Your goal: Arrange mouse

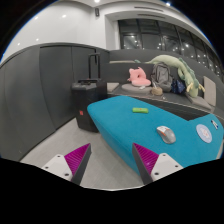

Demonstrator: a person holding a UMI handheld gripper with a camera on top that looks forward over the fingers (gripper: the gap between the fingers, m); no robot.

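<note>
A grey computer mouse (165, 133) lies on a teal table (130, 122), ahead of and to the right of my fingers. My gripper (111, 158) is open and empty, held off the table's near corner, with its magenta pads (77, 156) wide apart. The mouse is beyond the right finger (150, 158), not between the fingers. A small green object (140, 110) lies farther back on the table. A round white object (204, 133) sits to the right of the mouse.
A dark bin (84, 100) stands on the grey floor left of the table. Behind the table is a dark counter with a pink item (138, 76) and piled cloth (175, 72). A grey partition wall (40, 85) runs along the left.
</note>
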